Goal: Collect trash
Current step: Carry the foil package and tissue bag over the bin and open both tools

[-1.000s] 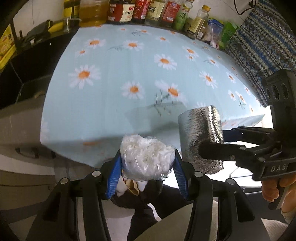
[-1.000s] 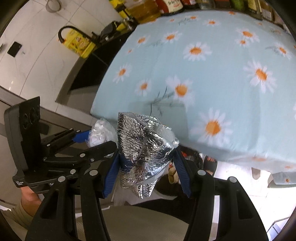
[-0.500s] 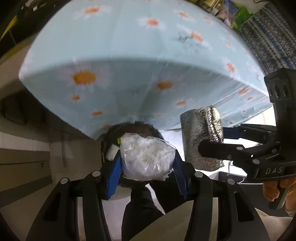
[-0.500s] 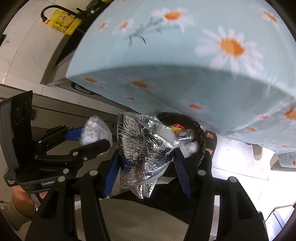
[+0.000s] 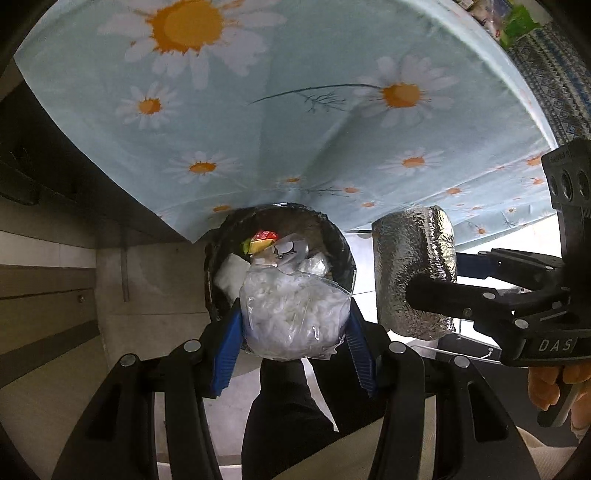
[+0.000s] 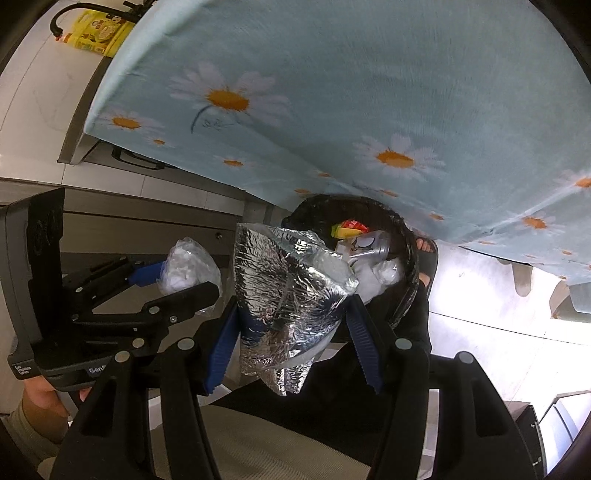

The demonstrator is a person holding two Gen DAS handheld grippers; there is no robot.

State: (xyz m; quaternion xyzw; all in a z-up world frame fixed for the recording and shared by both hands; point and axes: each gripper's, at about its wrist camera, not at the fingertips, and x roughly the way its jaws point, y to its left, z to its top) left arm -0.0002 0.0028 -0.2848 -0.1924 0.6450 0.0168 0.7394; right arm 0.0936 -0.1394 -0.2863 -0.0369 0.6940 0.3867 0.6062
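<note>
Left wrist view: left gripper (image 5: 293,325) points steeply down, its 2 blue pads clamped on a clear plastic bag of white scraps (image 5: 293,317). The bag hangs directly over the near rim of a black-lined trash bin (image 5: 343,251) on the floor. The bin sits partly under the hanging edge of a light-blue daisy tablecloth (image 5: 295,110). Inside the bin: a red-and-yellow wrapper (image 5: 260,240), white paper, crumpled clear film.

Same view, right side: right gripper (image 5: 424,280) seen side-on, a hand (image 5: 554,384) on its grip. It carries a silver foil bag (image 5: 412,269), which here looks like a plump roll, just beside the bin and outside its rim. Only 1 black finger is plain from this angle; the grip itself is not readable here.

Right wrist view: settles that grip. Both blue pads of the right gripper (image 6: 291,325) press on the silver foil bag (image 6: 288,295), which shows here as crumpled and open-topped, with a point hanging below the pads. The trash bin (image 6: 410,236) lies beyond and to the right, and the bag overlaps its near-left rim in the picture. A metal can (image 6: 371,245) lies among the bin's contents, clearer here than in the other view.

Only this view shows a sandalled foot (image 6: 426,254) on pale floor behind the bin, a yellow package (image 6: 96,35) on the counter at upper left, and the left gripper (image 6: 184,273) side-on with its clear plastic bag of white scraps (image 6: 186,267), a hand (image 6: 48,402) below it.

Only the left view shows a blue patterned cloth (image 5: 565,85) at far right.
</note>
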